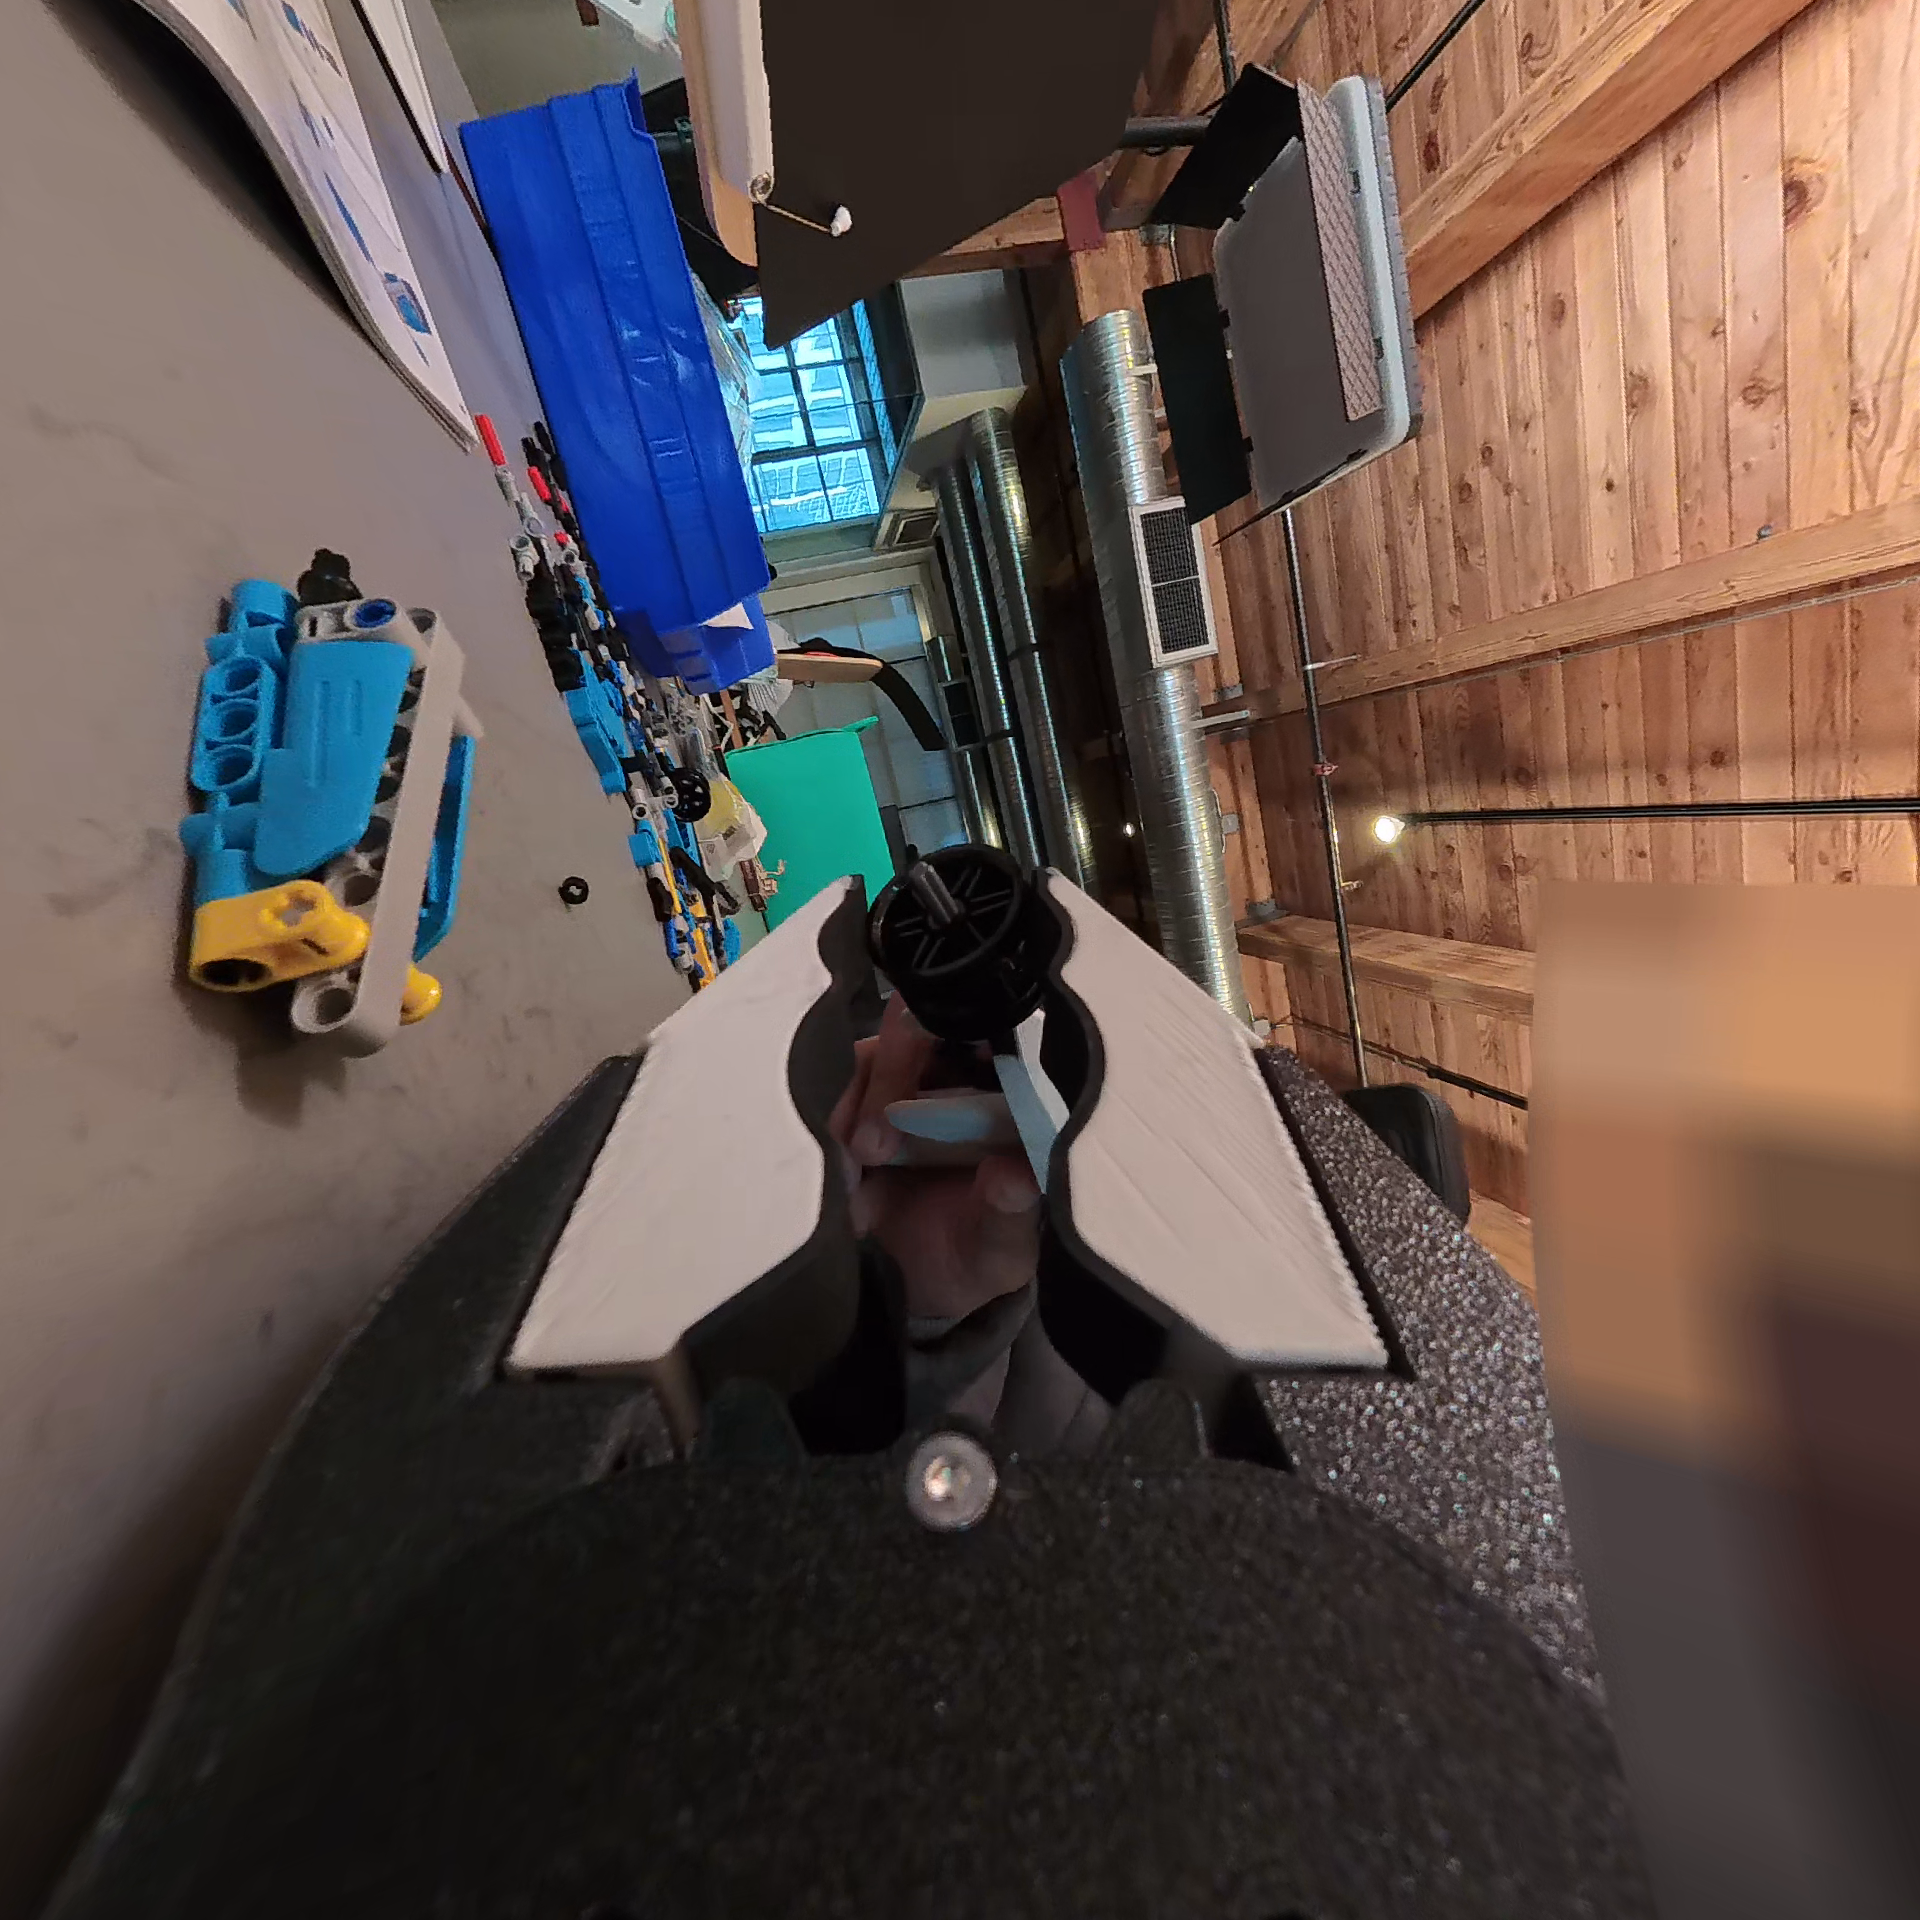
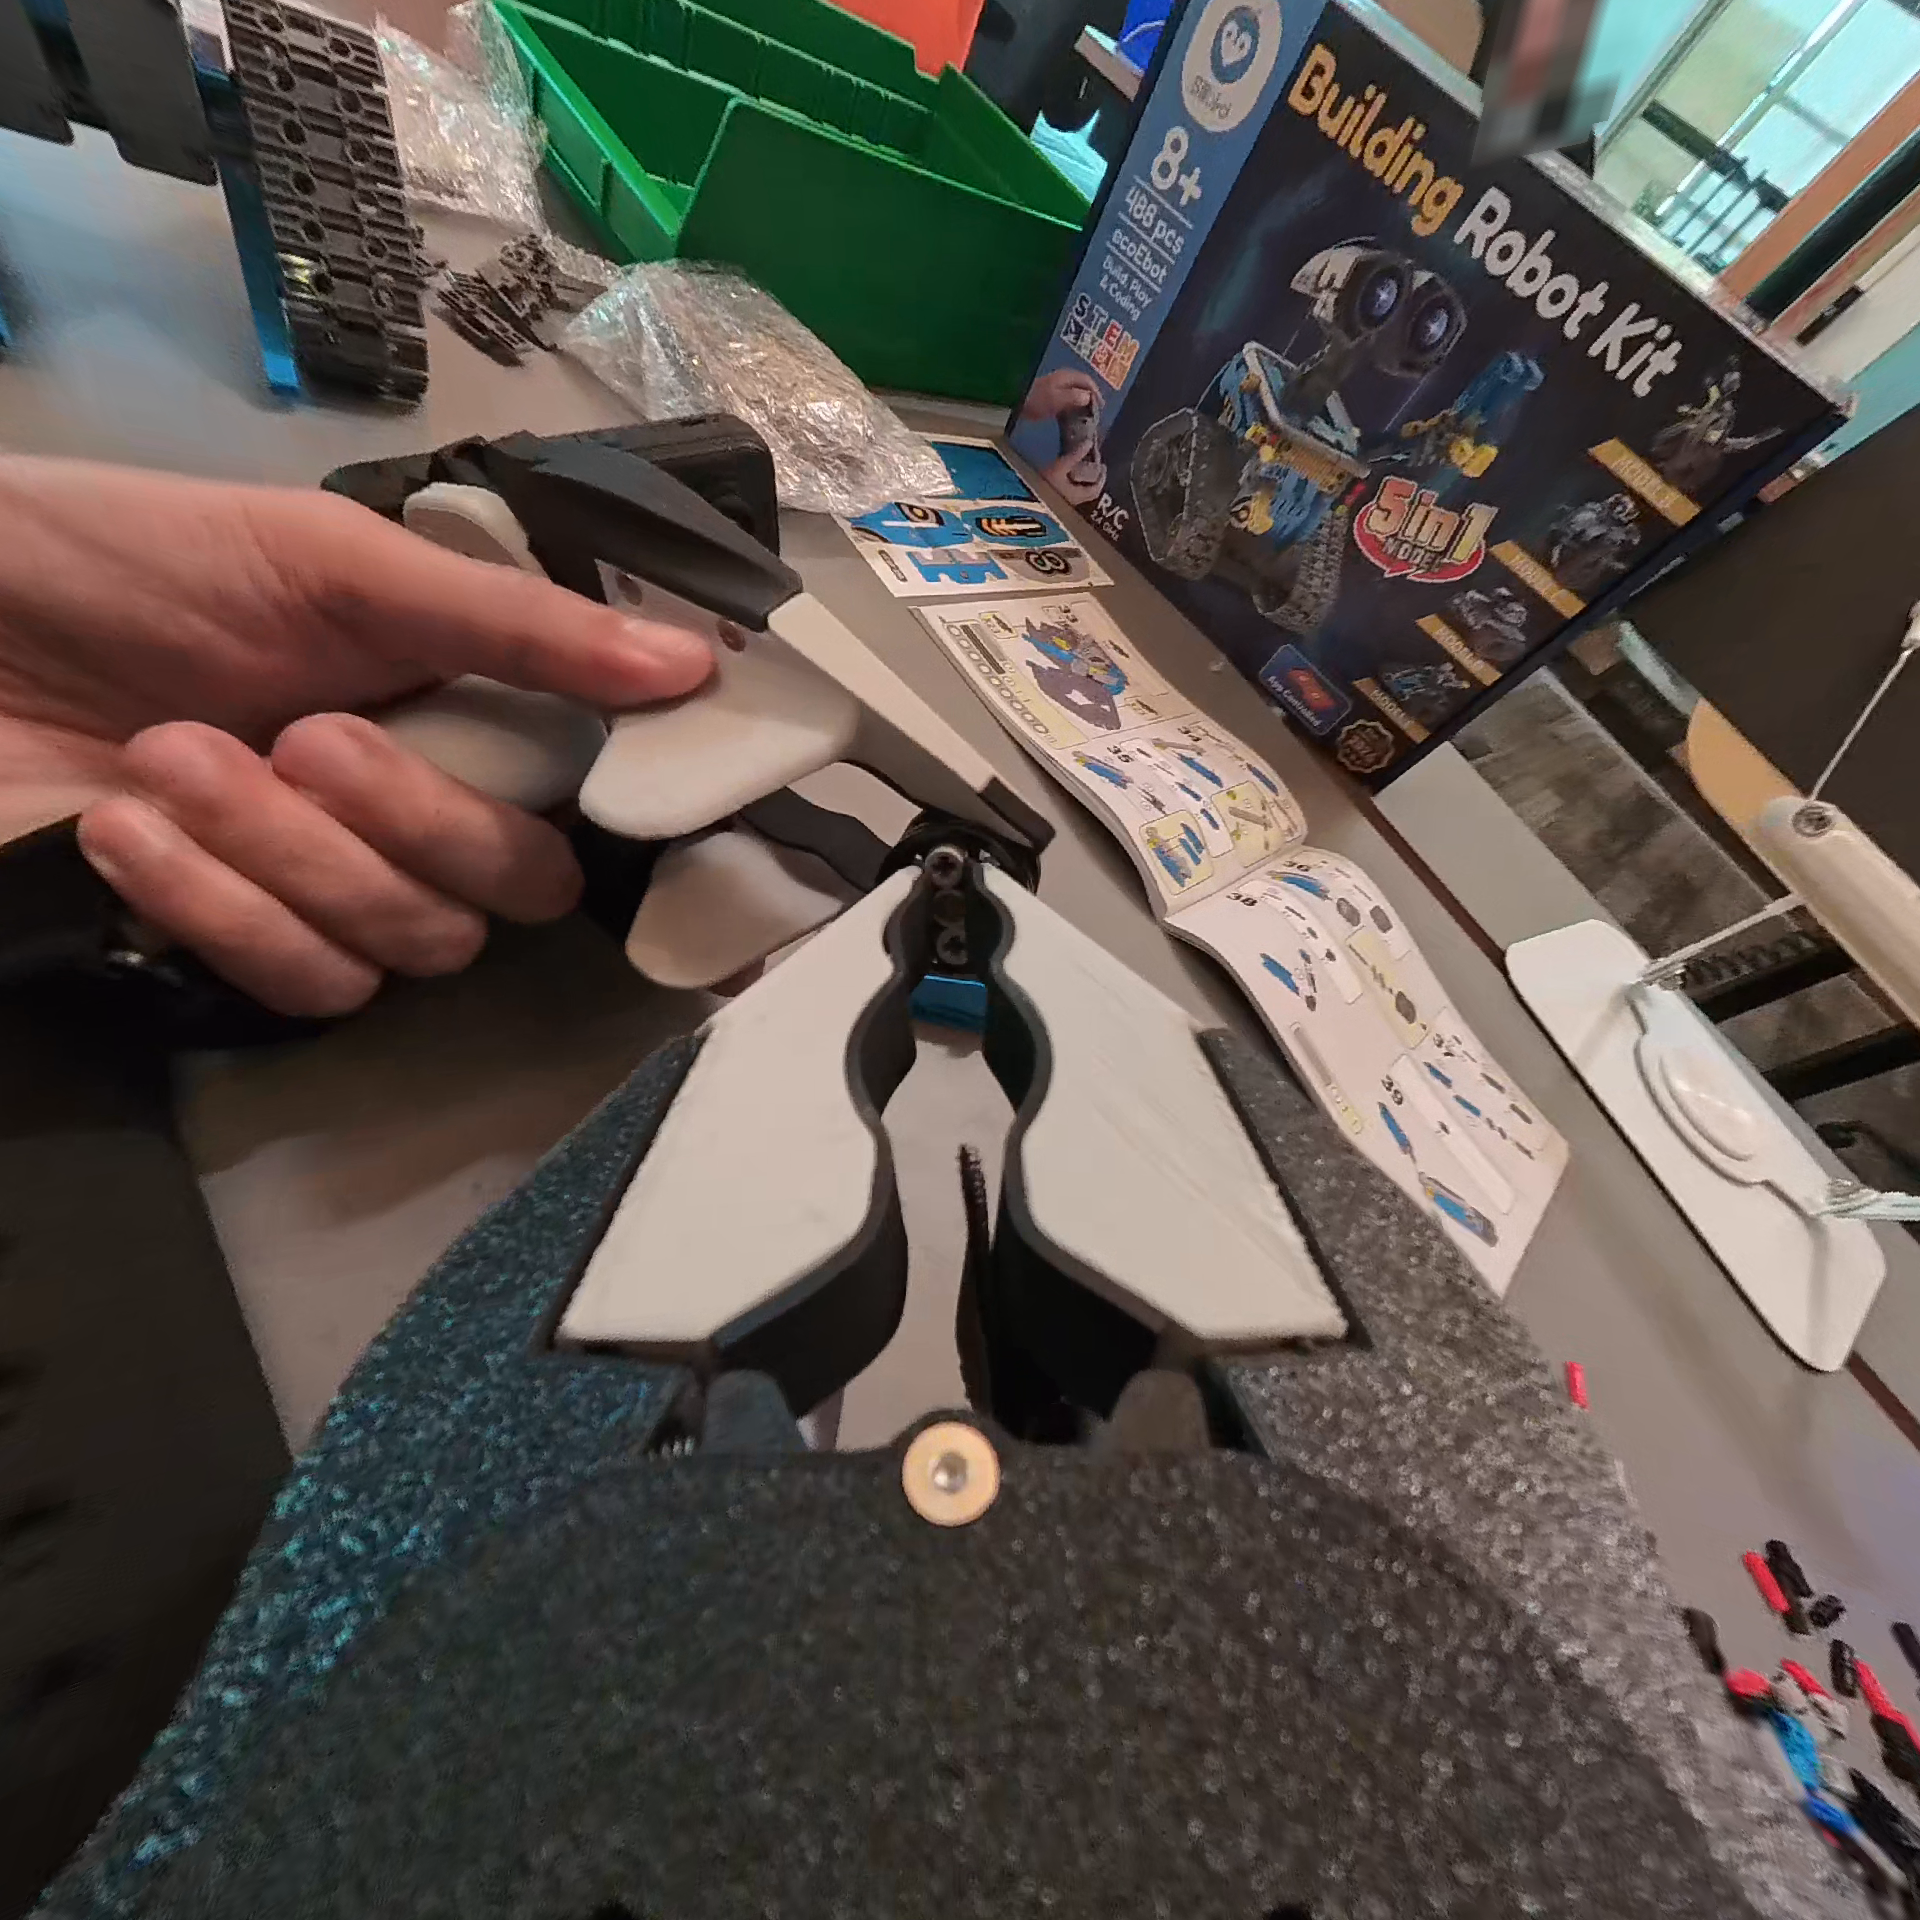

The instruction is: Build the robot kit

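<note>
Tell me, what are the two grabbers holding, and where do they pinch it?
The left gripper pinches a black wheel by its rim. The right gripper pinches a thin dark axle piece near its tip, right against that wheel.

Grey table (image 2: 343, 1132): open instruction booklet (image 2: 1299, 935) beside a dark kit box (image 2: 1455, 436), green bin (image 2: 831, 197) behind crinkled plastic bags (image 2: 727, 364), blue bin (image 1: 623, 395), part-built blue-and-yellow brick assembly (image 1: 322, 800) (loose small pieces (image 1: 613, 665) scattered nearby).

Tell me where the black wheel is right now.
In the left wrist view, the black wheel sits clamped between the left gripper fingertips, lifted off the table, right of the blue-and-yellow assembly.
</note>
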A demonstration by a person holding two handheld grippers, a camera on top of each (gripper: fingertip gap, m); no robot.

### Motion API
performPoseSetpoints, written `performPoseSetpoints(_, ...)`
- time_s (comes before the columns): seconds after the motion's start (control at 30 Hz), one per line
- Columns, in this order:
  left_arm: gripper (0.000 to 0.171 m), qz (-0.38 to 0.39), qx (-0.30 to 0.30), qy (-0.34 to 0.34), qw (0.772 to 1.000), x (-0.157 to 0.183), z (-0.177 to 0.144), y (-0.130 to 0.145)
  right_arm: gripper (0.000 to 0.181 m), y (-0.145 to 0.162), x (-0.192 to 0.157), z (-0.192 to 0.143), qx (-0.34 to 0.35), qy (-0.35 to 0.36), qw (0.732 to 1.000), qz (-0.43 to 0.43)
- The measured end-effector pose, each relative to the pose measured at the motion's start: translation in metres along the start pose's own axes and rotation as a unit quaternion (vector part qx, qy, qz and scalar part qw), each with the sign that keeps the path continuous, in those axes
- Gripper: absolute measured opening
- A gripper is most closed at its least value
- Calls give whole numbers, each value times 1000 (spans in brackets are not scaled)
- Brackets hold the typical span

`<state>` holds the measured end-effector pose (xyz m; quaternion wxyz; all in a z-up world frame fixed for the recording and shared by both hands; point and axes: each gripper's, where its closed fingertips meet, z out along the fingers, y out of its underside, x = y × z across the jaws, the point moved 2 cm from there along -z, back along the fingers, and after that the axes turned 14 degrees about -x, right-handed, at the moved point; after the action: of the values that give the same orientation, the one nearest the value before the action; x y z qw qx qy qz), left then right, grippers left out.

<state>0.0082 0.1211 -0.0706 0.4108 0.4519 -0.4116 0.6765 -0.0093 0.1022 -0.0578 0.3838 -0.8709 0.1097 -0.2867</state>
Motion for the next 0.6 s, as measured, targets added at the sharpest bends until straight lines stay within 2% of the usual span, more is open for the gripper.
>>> performPoseSetpoints(0.17, 30, -21, 0, 5, 1000, -3, -2, -1, 7, 2, -1, 3, -5, 10, 999, -34)
performPoseSetpoints(0.3, 30, -30, -6, 7, 999, -4, -1, 0, 9, 9, -2, 4, -21, 74, 990, -120)
performPoseSetpoints(0.6, 31, -32, -17, 4, 999, -4, 1, 2, 6, 11, -2, 3, -38, 92, 982, -163)
